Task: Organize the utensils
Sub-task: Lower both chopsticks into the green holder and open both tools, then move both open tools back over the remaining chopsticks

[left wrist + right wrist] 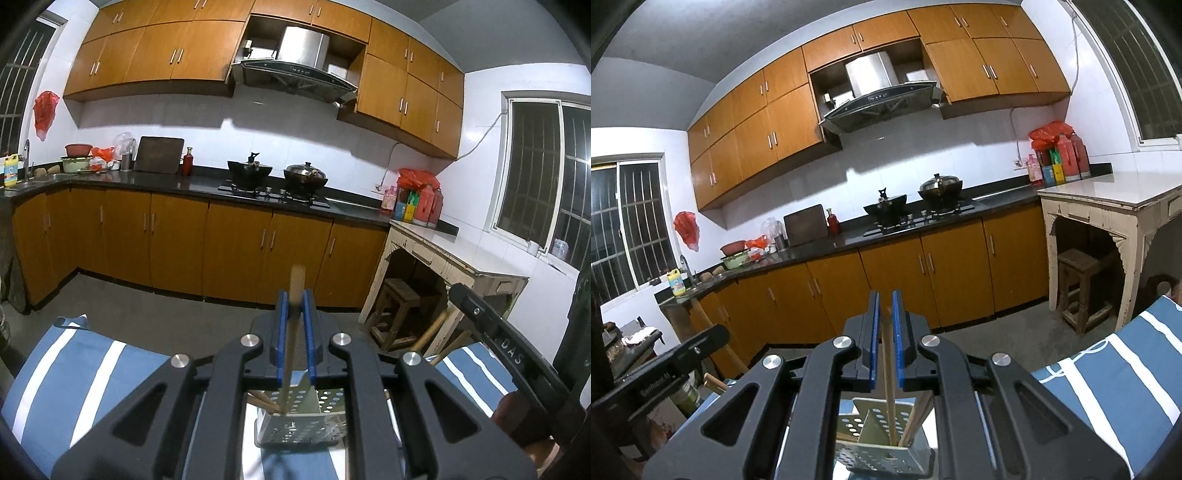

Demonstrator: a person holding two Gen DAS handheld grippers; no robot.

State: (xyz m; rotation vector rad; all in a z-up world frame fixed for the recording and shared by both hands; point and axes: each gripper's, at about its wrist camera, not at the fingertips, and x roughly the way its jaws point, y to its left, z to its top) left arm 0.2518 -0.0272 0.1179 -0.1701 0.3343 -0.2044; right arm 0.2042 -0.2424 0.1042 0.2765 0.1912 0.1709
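**A:** Start at the jaws. What is each one doing?

**B:** The left gripper (295, 295) has its blue pads (282, 332) closed on a wooden-handled utensil (297, 280). The handle end sticks up past the fingertips, and the shaft runs down between the pads into the perforated metal utensil holder (306, 417) below. The right gripper (885, 297) is pinched on a thin wooden stick, probably chopsticks (887, 369), which also reach down into that holder (882, 435).

**A:** So both items are already in the caddy?

**B:** Their lower ends are inside it, yes. In the left view the shaft ends in the compartment left of the slanted divider, beside other wooden handles (260, 400). In the right view the stick drops in right of the divider, with more handles (919, 417) leaning just beside it. I can't tell whether either tip touches the bottom.

**A:** And around that?

**B:** The holder stands on a blue-and-white striped cloth (74, 362). Beyond is the kitchen floor, orange cabinets and a stove with two pots, well apart from the work.

**A:** Which step, then?

**B:** I judge it the placing step: both utensils are being lowered in. Next calls for opening each jaw gently so the pieces settle, then lifting straight up without snagging the neighbouring handles or tipping the holder.
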